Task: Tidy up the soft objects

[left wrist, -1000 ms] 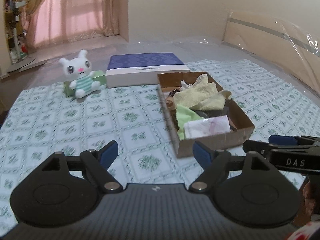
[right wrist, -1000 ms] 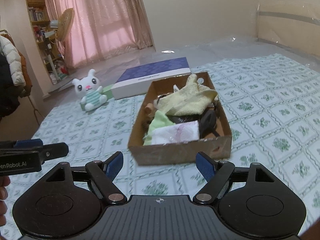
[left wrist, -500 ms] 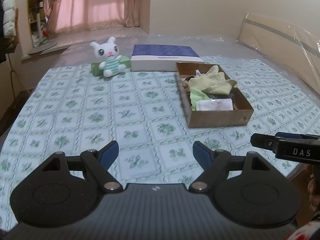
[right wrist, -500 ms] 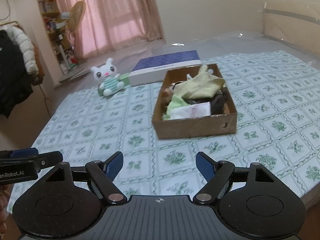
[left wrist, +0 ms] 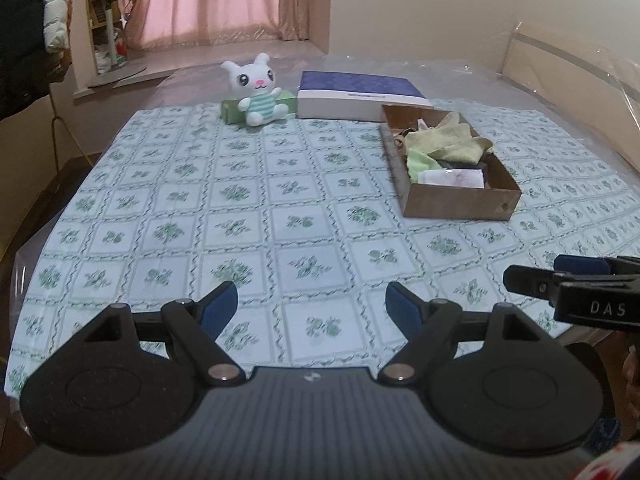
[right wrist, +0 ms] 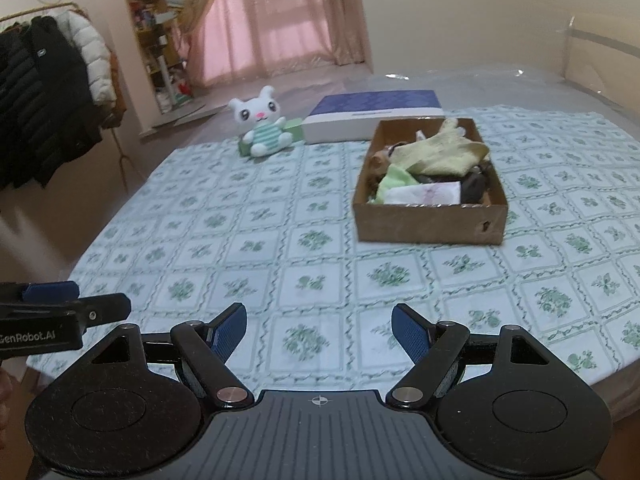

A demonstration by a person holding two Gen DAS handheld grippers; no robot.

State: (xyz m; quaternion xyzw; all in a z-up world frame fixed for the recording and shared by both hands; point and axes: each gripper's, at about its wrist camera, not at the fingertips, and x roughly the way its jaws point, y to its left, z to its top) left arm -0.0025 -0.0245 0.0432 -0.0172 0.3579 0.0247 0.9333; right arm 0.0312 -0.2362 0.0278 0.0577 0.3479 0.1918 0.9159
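Note:
A brown cardboard box (left wrist: 456,202) (right wrist: 430,224) stands on the floral cloth at the right, well ahead of both grippers. It holds a yellow cloth (left wrist: 452,142) (right wrist: 438,152), a green cloth (left wrist: 420,160) (right wrist: 394,178), a white-pink cloth (left wrist: 454,178) (right wrist: 426,194) and dark items. A white plush bunny (left wrist: 258,90) (right wrist: 262,126) sits far back. My left gripper (left wrist: 312,308) (right wrist: 60,308) is open and empty over the near table edge. My right gripper (right wrist: 319,326) (left wrist: 568,280) is open and empty beside it.
A blue-and-white flat box (left wrist: 360,96) (right wrist: 376,114) lies at the back next to a green box (left wrist: 236,110) behind the bunny. Coats (right wrist: 44,96) hang at the left, with a shelf and fan near the pink curtains. Plastic sheeting covers the bed around the cloth.
Both grippers have pulled back from the cardboard box toward the near edge of the table. The box now looks smaller and farther away. Both stay open and empty.

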